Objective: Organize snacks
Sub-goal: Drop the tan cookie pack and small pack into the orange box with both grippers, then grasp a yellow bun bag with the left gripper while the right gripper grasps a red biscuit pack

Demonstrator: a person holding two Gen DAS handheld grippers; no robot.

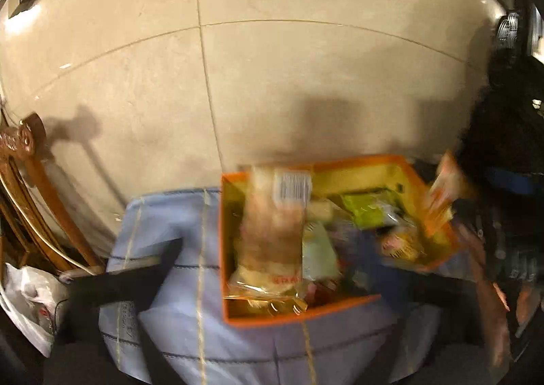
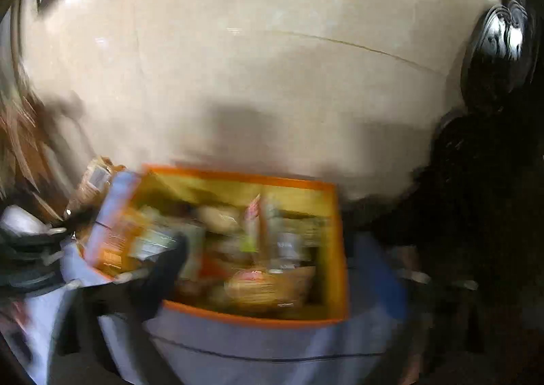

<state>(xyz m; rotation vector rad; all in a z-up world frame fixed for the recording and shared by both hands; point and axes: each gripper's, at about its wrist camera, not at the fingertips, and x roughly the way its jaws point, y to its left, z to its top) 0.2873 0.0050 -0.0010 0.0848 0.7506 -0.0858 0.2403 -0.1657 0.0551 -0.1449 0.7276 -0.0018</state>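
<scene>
An orange box (image 1: 299,312) full of snack packets stands on a light blue cloth (image 1: 176,222). In the left wrist view a tall clear packet of pale snacks (image 1: 272,232) with a barcode stands upright at the box's left side, between my left gripper's fingers (image 1: 149,269); whether they clamp it is unclear in the blur. At the right another orange packet (image 1: 442,194) hangs over the box beside the other gripper. In the right wrist view the box (image 2: 336,249) lies straight ahead. My right gripper's left finger (image 2: 163,269) is next to an orange packet (image 2: 115,242) at the box's left edge.
A beige tiled wall (image 1: 272,79) rises behind the table. A carved wooden chair (image 1: 30,174) and a white plastic bag (image 1: 30,303) are at the left. A dark plant-like shape (image 2: 482,181) stands at the right. Both views are motion-blurred.
</scene>
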